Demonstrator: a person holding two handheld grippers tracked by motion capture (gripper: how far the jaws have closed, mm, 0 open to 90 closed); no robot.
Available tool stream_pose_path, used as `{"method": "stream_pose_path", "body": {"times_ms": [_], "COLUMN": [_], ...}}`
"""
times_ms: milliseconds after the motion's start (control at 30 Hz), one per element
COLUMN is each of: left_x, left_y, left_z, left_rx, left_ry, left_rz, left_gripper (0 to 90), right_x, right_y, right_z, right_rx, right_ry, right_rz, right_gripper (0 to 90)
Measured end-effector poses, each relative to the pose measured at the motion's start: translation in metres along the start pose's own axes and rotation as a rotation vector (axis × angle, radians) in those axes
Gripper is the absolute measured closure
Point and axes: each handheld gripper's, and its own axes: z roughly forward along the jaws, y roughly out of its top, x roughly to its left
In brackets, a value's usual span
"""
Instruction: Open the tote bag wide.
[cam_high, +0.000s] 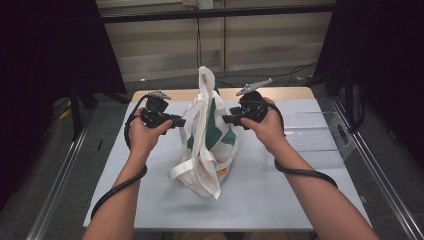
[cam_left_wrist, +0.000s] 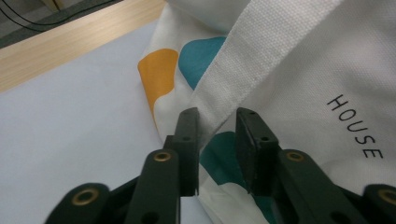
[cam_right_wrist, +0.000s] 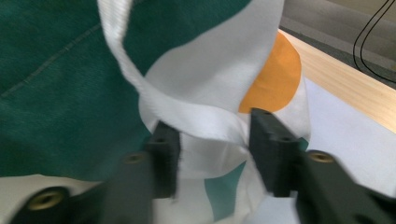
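Observation:
A white tote bag with teal and orange patches stands on end in the middle of the pale blue table, its top corner raised. My left gripper reaches its left side. In the left gripper view my jaws stand a little apart, the base of a white strap runs in between them, and I see no pad pressing on it. My right gripper meets the bag's right side. In the right gripper view a bunched white fold spans both pads of that gripper.
A clear plastic stand sits at the table's right edge. A wooden strip runs along the far edge. Metal rails flank the table, and cables lie on the floor behind.

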Motion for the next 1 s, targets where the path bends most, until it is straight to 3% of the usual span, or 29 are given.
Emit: {"method": "stream_pose_path", "body": {"times_ms": [67,133,167,333,367,433,500,733,800,1000], "left_x": [0.000,-0.001,-0.001,0.004,0.004,0.010,0.012,0.026,0.030,0.041], "left_y": [0.001,0.002,0.003,0.001,0.000,-0.001,-0.003,-0.013,-0.017,-0.024], "left_z": [0.000,0.000,-0.001,-0.005,-0.005,-0.007,-0.006,-0.004,-0.001,0.002], "left_rx": [0.005,0.008,0.011,0.028,0.014,0.036,0.017,0.038,0.029,0.054], "left_ry": [-0.008,-0.011,-0.010,0.017,0.023,0.025,0.036,0.045,0.047,0.062], "left_rz": [0.008,0.004,0.005,-0.021,-0.054,-0.044,-0.081,-0.110,-0.139,-0.162], "left_gripper": [77.9,83.0,85.9,88.0,88.0,88.1,88.1,88.1,88.1,88.1], "right_x": [0.000,0.001,0.000,-0.005,-0.006,-0.010,-0.013,-0.032,-0.034,-0.044], "right_y": [0.000,-0.001,-0.002,-0.006,-0.007,-0.010,-0.013,-0.028,-0.030,-0.039], "right_z": [0.000,0.001,0.001,0.000,-0.001,-0.002,-0.003,-0.005,-0.006,-0.007], "right_rx": [0.005,0.018,0.009,0.016,0.020,0.017,0.031,0.056,0.061,0.079], "right_ry": [0.027,0.016,0.029,0.024,0.011,0.015,-0.002,-0.040,-0.051,-0.066], "right_rz": [0.012,0.015,0.043,0.101,0.112,0.119,0.124,0.193,0.196,0.225], "right_gripper": [69.0,77.5,82.9,88.3,89.0,89.2,89.3,89.3,89.3,89.3]}}
